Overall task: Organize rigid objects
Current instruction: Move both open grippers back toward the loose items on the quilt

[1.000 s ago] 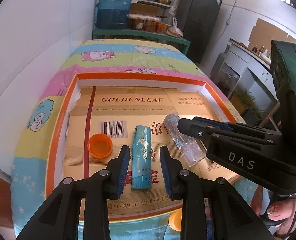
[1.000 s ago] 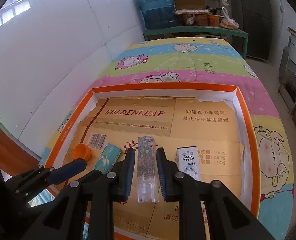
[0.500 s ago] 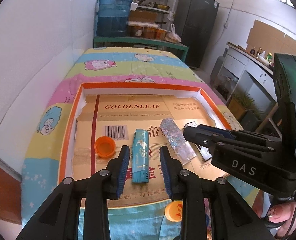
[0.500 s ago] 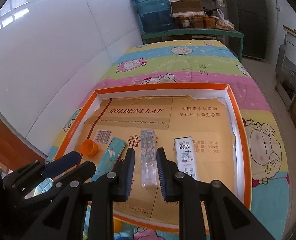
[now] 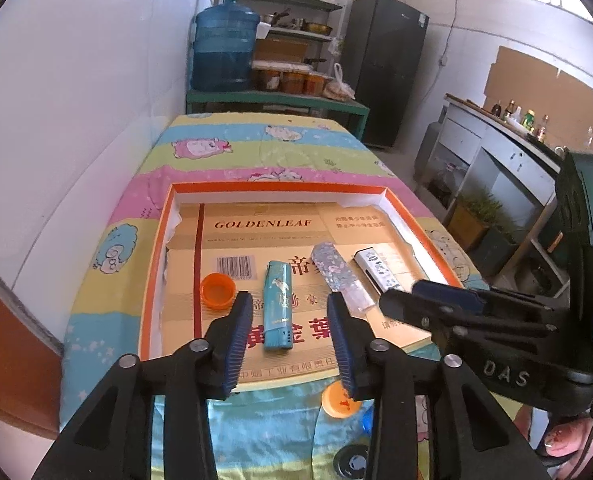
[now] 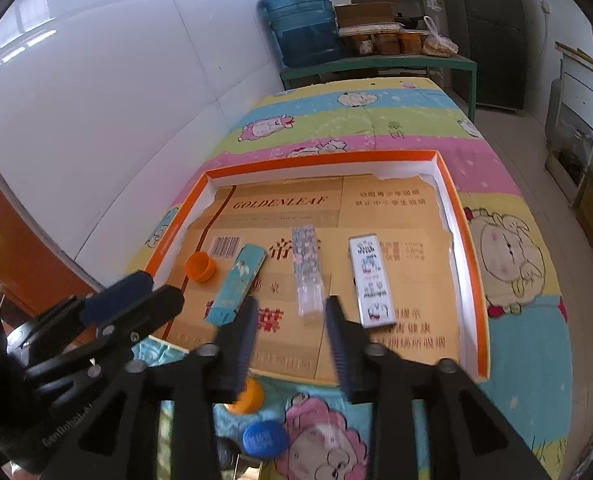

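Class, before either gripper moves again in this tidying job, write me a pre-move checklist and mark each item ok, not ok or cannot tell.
1. Left gripper open, holding nothing: ok.
2. Right gripper open, holding nothing: ok.
3. Teal lighter, floral lighter and white lighter lying side by side in the orange tray: ok.
4. Orange cap in tray: ok.
5. Second orange cap and blue cap in tray: not ok, on the cloth.

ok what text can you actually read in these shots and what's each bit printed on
"GOLDENLEAF": red letters on the cardboard sheet lining the orange tray.
"DAS": on the body of the right gripper, seen from the left wrist view.
Large red Chinese characters on the cardboard: visible, but partly covered.
Barcode digits: too small.
Print on the white lighter: too blurred.
Small line under "GOLDENLEAF": too small.
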A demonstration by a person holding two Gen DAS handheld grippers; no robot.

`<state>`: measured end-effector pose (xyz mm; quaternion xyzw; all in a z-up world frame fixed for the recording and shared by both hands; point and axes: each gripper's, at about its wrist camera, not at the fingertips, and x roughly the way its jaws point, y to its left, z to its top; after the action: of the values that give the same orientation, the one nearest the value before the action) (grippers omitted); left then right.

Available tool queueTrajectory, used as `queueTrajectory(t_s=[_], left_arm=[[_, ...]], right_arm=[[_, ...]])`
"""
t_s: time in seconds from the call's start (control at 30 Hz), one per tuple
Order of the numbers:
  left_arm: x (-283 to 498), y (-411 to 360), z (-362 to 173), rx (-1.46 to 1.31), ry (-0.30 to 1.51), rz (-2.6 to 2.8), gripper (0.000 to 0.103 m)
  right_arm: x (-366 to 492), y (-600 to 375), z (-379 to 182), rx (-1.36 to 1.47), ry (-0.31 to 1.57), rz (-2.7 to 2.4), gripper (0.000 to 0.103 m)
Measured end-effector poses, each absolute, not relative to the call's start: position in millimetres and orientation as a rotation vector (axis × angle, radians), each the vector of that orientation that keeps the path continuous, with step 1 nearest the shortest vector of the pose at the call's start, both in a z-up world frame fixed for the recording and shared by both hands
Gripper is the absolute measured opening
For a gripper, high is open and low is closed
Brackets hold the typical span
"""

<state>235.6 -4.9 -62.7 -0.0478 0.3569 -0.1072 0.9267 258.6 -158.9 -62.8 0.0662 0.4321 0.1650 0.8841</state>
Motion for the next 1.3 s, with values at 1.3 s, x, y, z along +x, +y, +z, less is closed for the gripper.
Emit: queueTrajectory(t_s=[1.3], left_arm=[[113,30,-52,-0.092,0.695,-0.216,0.042]], right_arm=[[138,-157,-69,0.095,0.922,0.321,0.044]])
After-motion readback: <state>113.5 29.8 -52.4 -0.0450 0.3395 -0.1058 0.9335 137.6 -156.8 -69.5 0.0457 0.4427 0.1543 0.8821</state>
